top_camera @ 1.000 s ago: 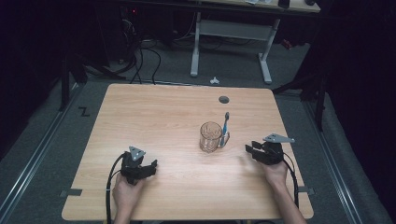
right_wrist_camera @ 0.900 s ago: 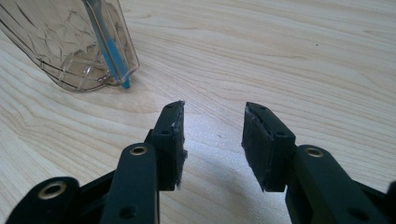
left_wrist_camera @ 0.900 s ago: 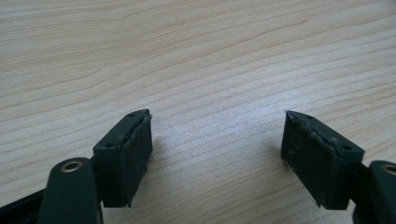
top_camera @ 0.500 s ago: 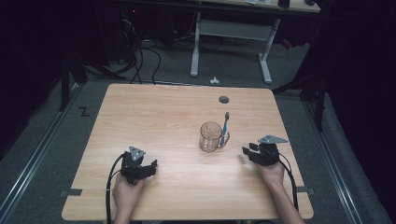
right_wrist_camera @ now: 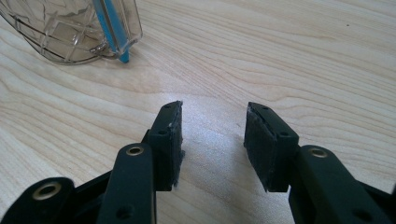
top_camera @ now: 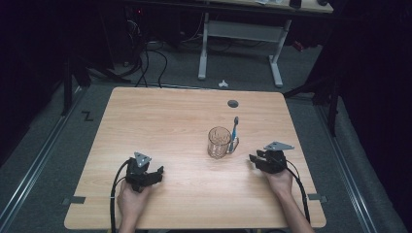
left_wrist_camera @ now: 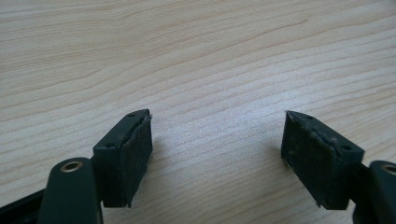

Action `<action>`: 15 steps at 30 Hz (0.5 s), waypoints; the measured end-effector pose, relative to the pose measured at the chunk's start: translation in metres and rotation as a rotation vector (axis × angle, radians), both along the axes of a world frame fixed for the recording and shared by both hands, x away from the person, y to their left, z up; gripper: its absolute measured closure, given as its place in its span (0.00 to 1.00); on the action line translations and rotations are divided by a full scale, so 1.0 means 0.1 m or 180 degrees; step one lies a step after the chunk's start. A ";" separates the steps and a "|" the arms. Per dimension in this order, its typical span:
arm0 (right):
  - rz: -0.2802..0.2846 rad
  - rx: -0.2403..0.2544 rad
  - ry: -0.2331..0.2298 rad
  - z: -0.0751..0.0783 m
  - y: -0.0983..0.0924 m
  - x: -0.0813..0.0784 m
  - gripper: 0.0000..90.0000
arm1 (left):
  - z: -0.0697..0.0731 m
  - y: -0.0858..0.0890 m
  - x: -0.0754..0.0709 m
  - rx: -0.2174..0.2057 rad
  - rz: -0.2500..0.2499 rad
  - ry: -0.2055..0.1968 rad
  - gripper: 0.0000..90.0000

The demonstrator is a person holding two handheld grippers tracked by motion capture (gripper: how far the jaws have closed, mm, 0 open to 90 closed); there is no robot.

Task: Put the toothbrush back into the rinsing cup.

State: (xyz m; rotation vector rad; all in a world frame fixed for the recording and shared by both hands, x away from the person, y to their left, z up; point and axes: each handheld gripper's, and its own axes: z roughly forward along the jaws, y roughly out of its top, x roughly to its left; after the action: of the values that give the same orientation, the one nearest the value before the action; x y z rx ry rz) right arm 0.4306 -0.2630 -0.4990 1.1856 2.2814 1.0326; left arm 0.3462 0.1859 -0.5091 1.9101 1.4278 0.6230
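Note:
A clear glass mug (top_camera: 219, 141) stands right of the table's middle. A blue toothbrush (top_camera: 234, 133) leans upright against its handle side. My right gripper (top_camera: 255, 160) lies low on the wood just right of the mug, pointing left toward it. In the right gripper view the mug (right_wrist_camera: 70, 32) and the toothbrush (right_wrist_camera: 112, 28) sit ahead at upper left. The right gripper (right_wrist_camera: 212, 126) is open, its jaws have just been opening, and only bare wood lies between them. My left gripper (top_camera: 156, 174) rests near the front left. In its own view the left gripper (left_wrist_camera: 217, 135) stands wide open over bare wood.
The wooden table (top_camera: 170, 116) has a round black grommet (top_camera: 233, 103) behind the mug. Beyond the far edge stand a white desk frame (top_camera: 238, 34) and floor cables (top_camera: 145, 53). Each gripper's cable trails toward the front edge.
My right gripper has slid a little left and nearer the front edge, with its jaws slightly wider. The left gripper, mug and toothbrush have not moved.

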 end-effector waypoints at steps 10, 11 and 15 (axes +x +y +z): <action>0.0023 -0.0105 -0.0025 -0.03 0.05 0.00 0.61 | 0.00 0.00 0.00 0.0000 0.0000 0.0000 0.28; 0.0036 -0.0112 -0.0030 -0.03 0.06 0.00 0.60 | 0.00 0.00 0.00 0.0001 0.0000 0.0000 0.28; 0.0038 -0.0110 -0.0018 -0.04 0.06 0.00 0.54 | 0.00 0.00 0.00 0.0000 -0.0002 -0.0001 0.28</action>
State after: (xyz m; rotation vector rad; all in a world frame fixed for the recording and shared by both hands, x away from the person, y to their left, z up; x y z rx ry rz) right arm 0.4309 -0.2572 -0.5025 1.1553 2.2951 0.9956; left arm 0.3461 0.1859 -0.5092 1.9103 1.4270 0.6228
